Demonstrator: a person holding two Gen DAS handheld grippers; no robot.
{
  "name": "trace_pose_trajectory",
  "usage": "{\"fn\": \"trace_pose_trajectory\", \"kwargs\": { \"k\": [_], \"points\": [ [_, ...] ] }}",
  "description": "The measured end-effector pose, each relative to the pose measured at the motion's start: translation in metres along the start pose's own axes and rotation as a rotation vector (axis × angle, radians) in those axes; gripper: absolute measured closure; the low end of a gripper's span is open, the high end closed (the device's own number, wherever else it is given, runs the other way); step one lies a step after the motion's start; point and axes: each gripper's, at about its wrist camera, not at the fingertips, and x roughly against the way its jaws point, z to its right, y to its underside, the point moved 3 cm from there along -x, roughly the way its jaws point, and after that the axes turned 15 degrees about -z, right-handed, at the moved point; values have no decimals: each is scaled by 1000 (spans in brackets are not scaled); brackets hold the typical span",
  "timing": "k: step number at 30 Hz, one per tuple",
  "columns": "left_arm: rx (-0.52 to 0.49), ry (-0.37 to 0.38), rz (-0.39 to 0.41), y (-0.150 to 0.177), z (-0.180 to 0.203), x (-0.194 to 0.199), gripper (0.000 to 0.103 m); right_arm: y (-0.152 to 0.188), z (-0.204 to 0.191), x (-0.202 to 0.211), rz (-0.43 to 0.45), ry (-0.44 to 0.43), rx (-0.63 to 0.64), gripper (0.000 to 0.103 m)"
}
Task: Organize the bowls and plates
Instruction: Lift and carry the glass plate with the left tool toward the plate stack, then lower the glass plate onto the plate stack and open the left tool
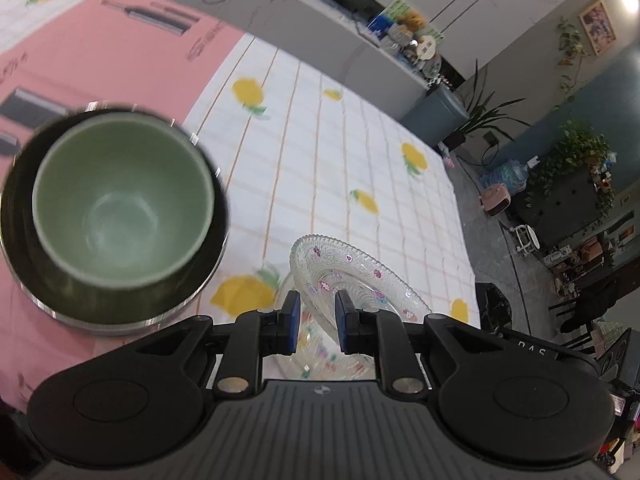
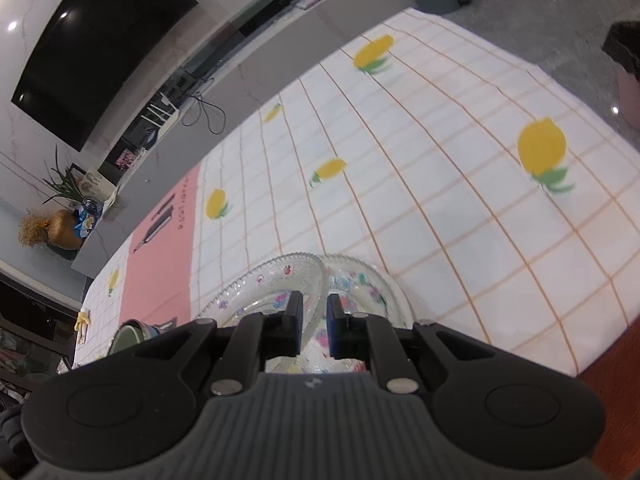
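Observation:
A clear glass plate point(image 1: 360, 276) with small flower prints tilts up over the lemon-print tablecloth point(image 1: 320, 140). My left gripper point(image 1: 316, 320) is shut on its near rim, and more patterned glass point(image 1: 320, 360) shows under the fingers. To the left a pale green bowl point(image 1: 120, 200) sits inside a dark steel-rimmed bowl point(image 1: 120, 312) on a pink mat point(image 1: 120, 60). In the right wrist view two glass plates overlap, one left point(image 2: 260, 284) and one right point(image 2: 368, 280). My right gripper point(image 2: 314, 320) is shut on the left plate's rim. I cannot tell whether both grippers hold the same plate.
The tablecloth point(image 2: 400, 160) stretches ahead of the right gripper, with the pink mat point(image 2: 160, 272) and bowl stack point(image 2: 128, 338) at its left. The table's right edge point(image 1: 460, 200) drops to a floor with plants and furniture. A grey counter point(image 2: 280, 52) runs behind the table.

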Motion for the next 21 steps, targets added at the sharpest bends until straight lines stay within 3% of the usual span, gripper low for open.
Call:
{"fn": "trace_pose_trajectory", "kwargs": {
  "k": [12,21],
  "points": [
    [-43,-80,-8,9,-8,-14,86,7,4,-20,-22,46,18,93],
    [-46,-127,-63,17,-13,-24,89,14,5,-30,-28,111,50,93]
  ]
}}
